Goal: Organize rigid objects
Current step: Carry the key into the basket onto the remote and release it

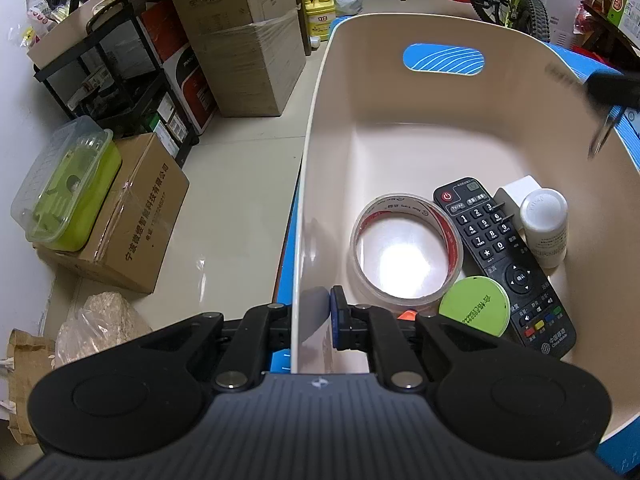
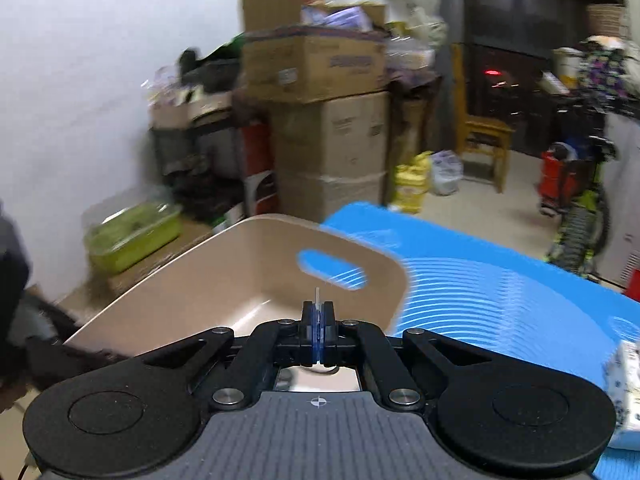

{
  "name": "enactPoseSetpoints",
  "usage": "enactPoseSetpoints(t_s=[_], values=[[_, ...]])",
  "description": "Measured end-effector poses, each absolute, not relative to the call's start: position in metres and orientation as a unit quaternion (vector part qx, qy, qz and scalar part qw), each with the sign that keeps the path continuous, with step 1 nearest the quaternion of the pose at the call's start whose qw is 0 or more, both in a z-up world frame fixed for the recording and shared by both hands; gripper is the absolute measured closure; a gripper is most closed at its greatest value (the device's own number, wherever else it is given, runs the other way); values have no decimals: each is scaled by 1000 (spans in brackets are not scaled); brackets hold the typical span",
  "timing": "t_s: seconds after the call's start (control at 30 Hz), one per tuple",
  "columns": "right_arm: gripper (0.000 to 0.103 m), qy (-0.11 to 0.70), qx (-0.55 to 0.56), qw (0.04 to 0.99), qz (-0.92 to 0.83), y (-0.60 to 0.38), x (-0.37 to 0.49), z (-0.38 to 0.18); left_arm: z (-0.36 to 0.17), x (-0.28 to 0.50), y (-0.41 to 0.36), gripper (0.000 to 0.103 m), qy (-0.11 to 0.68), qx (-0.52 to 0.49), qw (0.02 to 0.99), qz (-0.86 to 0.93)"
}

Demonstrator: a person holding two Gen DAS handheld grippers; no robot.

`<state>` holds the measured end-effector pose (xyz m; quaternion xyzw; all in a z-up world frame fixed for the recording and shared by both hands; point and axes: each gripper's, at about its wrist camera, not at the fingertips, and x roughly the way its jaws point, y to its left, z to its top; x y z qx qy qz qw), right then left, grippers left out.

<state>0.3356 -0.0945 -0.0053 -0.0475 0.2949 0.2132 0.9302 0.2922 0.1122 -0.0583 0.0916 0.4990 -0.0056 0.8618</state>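
Bin point(image 1: 400, 92): stiff, light plastic; left gripper point(image 1: 316, 312) jaws clamped on its rim. Right gripper point(image 2: 318, 320): jaws together on a thin clear sliver.

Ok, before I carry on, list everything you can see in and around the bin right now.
bin: 1, beige, on the blue mat, handle cutout in its far wall
tape roll: 1, clear with red print, flat on the bin floor
remote: 1, black, right of the tape roll
round lid: 1, green, partly on the remote's near end
bottle: 1, white, right of the remote
white block: 1, behind the bottle
mat: 1, blue, under the bin
cardboard boxes: several, brown, on the floor left of the bin
left gripper: shut on the bin's near wall
right gripper: shut on a thin pale sliver, above the bin
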Motion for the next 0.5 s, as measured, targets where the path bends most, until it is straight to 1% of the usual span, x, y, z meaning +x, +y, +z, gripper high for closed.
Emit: enactPoseSetpoints(t_s=[0.23,0.5], values=[[90,346,-98,893,269,-41,325,-32,-57,292,114,90,500,89,861,-5],[89,407,-128,862,274,-18,328,-53,-57,292,117,90,501,85,861,-4]])
